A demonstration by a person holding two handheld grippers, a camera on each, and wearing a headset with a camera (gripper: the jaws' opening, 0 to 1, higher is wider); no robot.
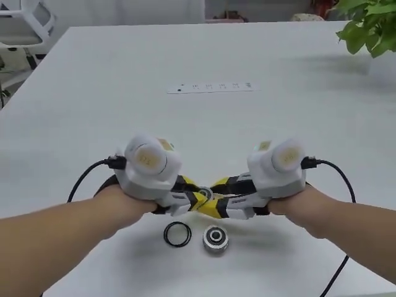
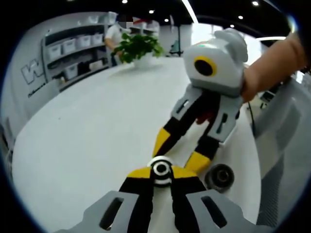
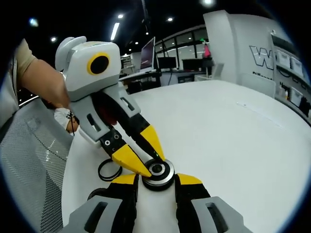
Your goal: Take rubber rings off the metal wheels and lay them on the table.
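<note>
Between the two grippers, just above the white table point(image 1: 260, 111), is a small metal wheel point(image 1: 205, 193). My left gripper point(image 1: 197, 199) comes in from the left and is shut on this wheel point(image 2: 160, 167). My right gripper point(image 3: 157, 180) is open, its yellow tips set closely either side of the wheel point(image 3: 158, 172). The left gripper point(image 3: 152, 164) pinches the wheel from the upper left in the right gripper view. A loose black rubber ring point(image 1: 177, 234) lies on the table below the grippers, beside a second metal wheel point(image 1: 215, 238). The ring point(image 3: 110, 170) lies flat.
A white strip with dark marks point(image 1: 210, 87) lies mid-table, further back. A green plant point(image 1: 371, 28) stands at the far right corner and an office chair point(image 1: 25, 25) at the far left. Black cables point(image 1: 337, 179) trail from both grippers. The table's near edge is close to the ring and wheel.
</note>
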